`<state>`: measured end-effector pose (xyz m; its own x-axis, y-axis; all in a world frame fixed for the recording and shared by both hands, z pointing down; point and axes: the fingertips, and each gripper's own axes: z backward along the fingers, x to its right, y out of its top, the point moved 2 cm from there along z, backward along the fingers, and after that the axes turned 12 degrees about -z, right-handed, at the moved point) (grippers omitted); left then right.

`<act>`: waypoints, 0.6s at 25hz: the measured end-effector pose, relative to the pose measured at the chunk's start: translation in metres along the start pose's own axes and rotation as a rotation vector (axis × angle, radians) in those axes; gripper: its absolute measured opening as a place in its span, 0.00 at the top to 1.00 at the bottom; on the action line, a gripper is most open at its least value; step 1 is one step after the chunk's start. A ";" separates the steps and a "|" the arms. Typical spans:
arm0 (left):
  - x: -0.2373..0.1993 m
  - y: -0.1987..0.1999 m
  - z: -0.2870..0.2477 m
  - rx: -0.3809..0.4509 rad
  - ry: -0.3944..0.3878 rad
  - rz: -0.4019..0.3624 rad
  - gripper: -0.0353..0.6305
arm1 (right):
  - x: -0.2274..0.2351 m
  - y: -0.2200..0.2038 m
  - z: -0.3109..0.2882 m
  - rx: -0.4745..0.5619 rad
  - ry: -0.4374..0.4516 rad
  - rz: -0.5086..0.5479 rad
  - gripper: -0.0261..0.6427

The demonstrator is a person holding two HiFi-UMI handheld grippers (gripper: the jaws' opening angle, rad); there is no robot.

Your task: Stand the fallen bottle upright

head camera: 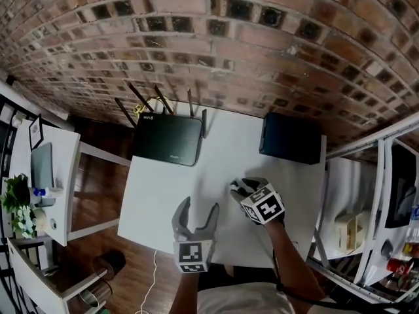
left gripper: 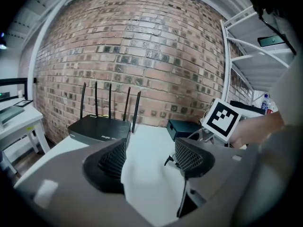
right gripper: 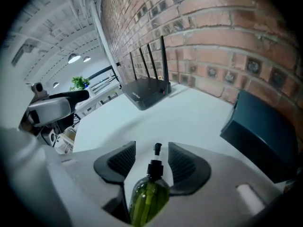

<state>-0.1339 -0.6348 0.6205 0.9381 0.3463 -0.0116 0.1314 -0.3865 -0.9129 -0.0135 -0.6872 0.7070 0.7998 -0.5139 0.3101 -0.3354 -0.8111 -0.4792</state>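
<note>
The bottle (right gripper: 149,197) is clear green with a black pump (right gripper: 155,167). It lies between my right gripper's (right gripper: 150,151) jaws, pump end towards the fingertips. White table shows between the ribbed pads and the pump neck, so the jaws stand open around it. In the head view the right gripper (head camera: 239,188) points down at the table's (head camera: 163,195) right half and hides the bottle. The pump's black tip (left gripper: 168,161) shows in the left gripper view. My left gripper (head camera: 200,208) (left gripper: 150,150) hangs open and empty over the table's near edge, left of the right one.
A black router (head camera: 167,139) with raised antennas sits at the table's back left, and a black box (head camera: 291,139) at the back right, both against the brick wall. White shelving (head camera: 366,221) stands to the right. A side table (head camera: 46,175) stands to the left.
</note>
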 end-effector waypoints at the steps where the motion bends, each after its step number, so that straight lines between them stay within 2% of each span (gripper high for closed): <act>1: -0.002 -0.002 0.000 -0.005 0.004 0.002 0.43 | 0.002 -0.001 -0.006 -0.026 -0.003 0.004 0.66; 8: -0.014 -0.012 0.002 -0.021 0.040 0.019 0.43 | 0.013 -0.011 -0.030 -0.156 -0.029 -0.002 0.73; 10: -0.016 -0.013 0.003 -0.022 0.044 0.018 0.43 | 0.014 -0.013 -0.035 -0.176 -0.036 -0.012 0.75; 12: -0.016 -0.013 0.005 -0.020 0.045 0.017 0.43 | 0.013 -0.014 -0.038 -0.189 -0.039 -0.013 0.82; 15: -0.016 -0.014 0.008 -0.019 0.049 0.016 0.43 | 0.012 -0.015 -0.038 -0.192 -0.043 -0.011 0.83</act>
<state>-0.1533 -0.6276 0.6299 0.9545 0.2983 -0.0057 0.1221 -0.4080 -0.9048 -0.0177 -0.6918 0.7491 0.8233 -0.4955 0.2770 -0.4118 -0.8571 -0.3095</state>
